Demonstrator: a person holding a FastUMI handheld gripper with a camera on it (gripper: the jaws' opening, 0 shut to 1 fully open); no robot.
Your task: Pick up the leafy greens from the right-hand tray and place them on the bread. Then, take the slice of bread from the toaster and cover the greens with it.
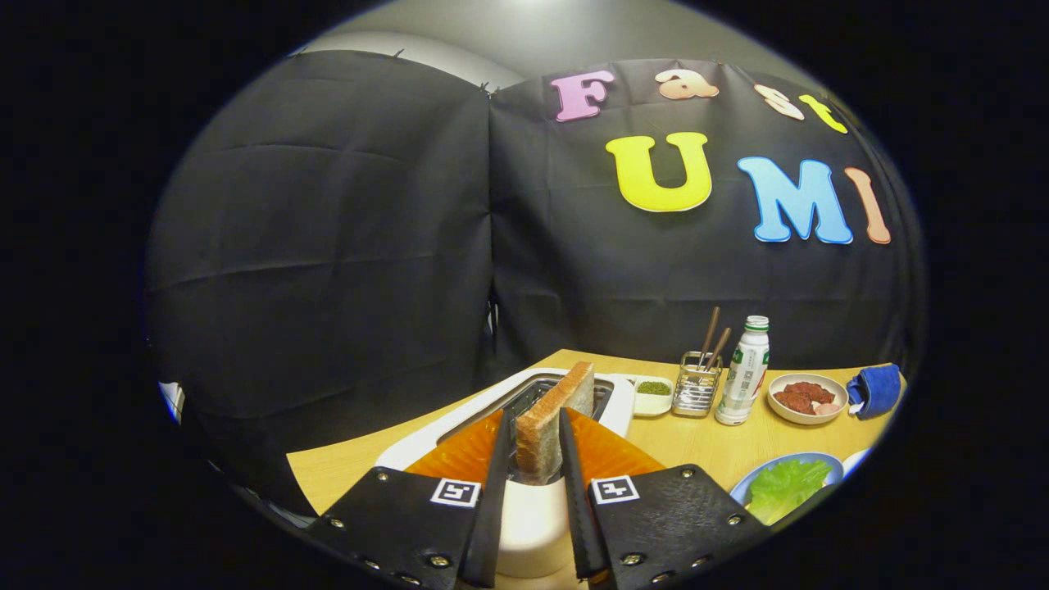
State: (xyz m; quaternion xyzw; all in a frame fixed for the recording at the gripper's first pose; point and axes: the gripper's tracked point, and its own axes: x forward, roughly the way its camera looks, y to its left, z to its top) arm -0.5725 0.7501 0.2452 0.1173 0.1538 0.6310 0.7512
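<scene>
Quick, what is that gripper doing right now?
Gripper: jaws closed on the slice of bread, which stands in the toaster slot.

A toasted brown slice of bread (556,422) stands upright on edge in the slot of the white toaster (610,401), its near end between the gripper (533,459) fingers. Bright green leafy greens (784,488) lie on a pale blue plate (758,475), well apart from the toaster.
</scene>
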